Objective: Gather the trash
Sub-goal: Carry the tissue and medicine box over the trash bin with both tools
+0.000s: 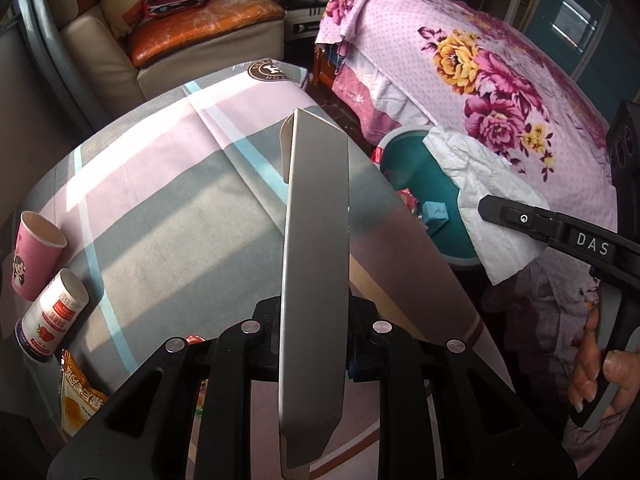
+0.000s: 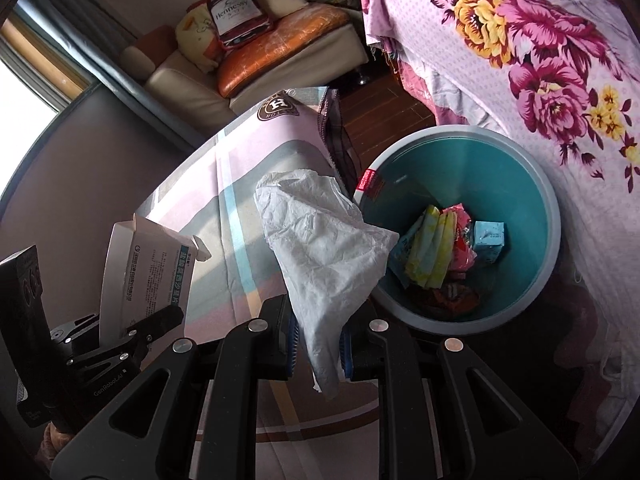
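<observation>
My left gripper is shut on a flat white carton, seen edge-on above the checked tablecloth. In the right wrist view the same carton shows blue printing and an open flap, gripped by the left gripper. A crumpled white tissue hangs in my right gripper, which is shut on it by the table's edge, beside the teal bin. From the left wrist view the tissue and right gripper overlap the bin's rim. The bin holds wrappers and a blue carton.
A pink paper cup, a white canister on its side and an orange snack bag lie at the table's left. A bed with a floral cover stands right of the bin, a sofa behind. A hand holds the right gripper's grip.
</observation>
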Action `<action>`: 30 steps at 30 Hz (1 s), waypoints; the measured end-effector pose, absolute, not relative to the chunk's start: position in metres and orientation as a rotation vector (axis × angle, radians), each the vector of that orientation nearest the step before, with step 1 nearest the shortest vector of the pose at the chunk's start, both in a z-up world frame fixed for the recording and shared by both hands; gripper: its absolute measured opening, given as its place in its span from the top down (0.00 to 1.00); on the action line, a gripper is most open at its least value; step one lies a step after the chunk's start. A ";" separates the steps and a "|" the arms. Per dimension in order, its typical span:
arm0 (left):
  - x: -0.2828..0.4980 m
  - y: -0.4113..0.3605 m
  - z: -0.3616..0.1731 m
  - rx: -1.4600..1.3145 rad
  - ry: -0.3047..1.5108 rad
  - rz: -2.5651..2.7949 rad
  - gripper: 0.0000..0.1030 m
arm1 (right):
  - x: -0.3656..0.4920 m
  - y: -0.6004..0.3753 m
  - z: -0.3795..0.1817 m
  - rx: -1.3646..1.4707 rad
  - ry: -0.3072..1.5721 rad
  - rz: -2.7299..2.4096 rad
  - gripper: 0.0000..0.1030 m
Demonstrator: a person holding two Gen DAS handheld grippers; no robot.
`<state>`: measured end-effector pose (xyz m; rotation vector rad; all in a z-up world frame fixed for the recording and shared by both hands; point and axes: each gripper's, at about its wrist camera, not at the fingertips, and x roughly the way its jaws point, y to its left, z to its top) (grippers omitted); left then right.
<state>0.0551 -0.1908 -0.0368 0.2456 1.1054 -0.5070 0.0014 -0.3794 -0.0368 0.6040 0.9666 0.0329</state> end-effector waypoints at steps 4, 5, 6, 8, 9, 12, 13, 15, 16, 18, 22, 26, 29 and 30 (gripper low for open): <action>0.054 -0.228 -0.043 0.293 1.108 -0.545 0.79 | -0.009 -0.417 -0.039 0.644 0.938 -0.032 0.84; 0.054 -0.237 -0.045 0.302 1.110 -0.559 0.79 | -0.012 -0.425 -0.040 0.649 0.936 -0.048 0.84; 0.054 -0.247 -0.046 0.306 1.114 -0.577 0.79 | -0.013 -0.432 -0.041 0.654 0.935 -0.061 0.84; 0.053 -0.266 -0.048 0.315 1.116 -0.609 0.79 | -0.017 -0.445 -0.043 0.661 0.933 -0.084 0.84; 0.053 -0.276 -0.049 0.322 1.115 -0.625 0.79 | -0.018 -0.450 -0.044 0.663 0.932 -0.094 0.84; 0.050 -0.301 -0.050 0.344 1.110 -0.679 0.79 | -0.021 -0.464 -0.047 0.674 0.926 -0.123 0.84; 0.050 -0.309 -0.051 0.356 1.105 -0.688 0.79 | -0.021 -0.468 -0.048 0.676 0.924 -0.132 0.84; 0.050 -0.320 -0.053 0.372 1.100 -0.700 0.79 | -0.021 -0.474 -0.050 0.680 0.924 -0.147 0.84; 0.051 -0.324 -0.055 0.373 1.105 -0.704 0.79 | -0.021 -0.477 -0.052 0.683 0.926 -0.151 0.84; 0.055 -0.332 -0.059 0.374 1.116 -0.710 0.79 | -0.019 -0.480 -0.055 0.683 0.934 -0.160 0.84; 0.063 -0.340 -0.064 0.382 1.126 -0.715 0.79 | -0.015 -0.484 -0.061 0.680 0.952 -0.174 0.84; 0.071 -0.345 -0.067 0.379 1.133 -0.718 0.79 | -0.009 -0.485 -0.066 0.676 0.967 -0.183 0.84; 0.077 -0.347 -0.070 0.373 1.141 -0.714 0.74 | -0.006 -0.486 -0.069 0.673 0.978 -0.189 0.84; 0.079 -0.347 -0.070 0.374 1.137 -0.710 0.62 | -0.004 -0.486 -0.070 0.671 0.981 -0.191 0.84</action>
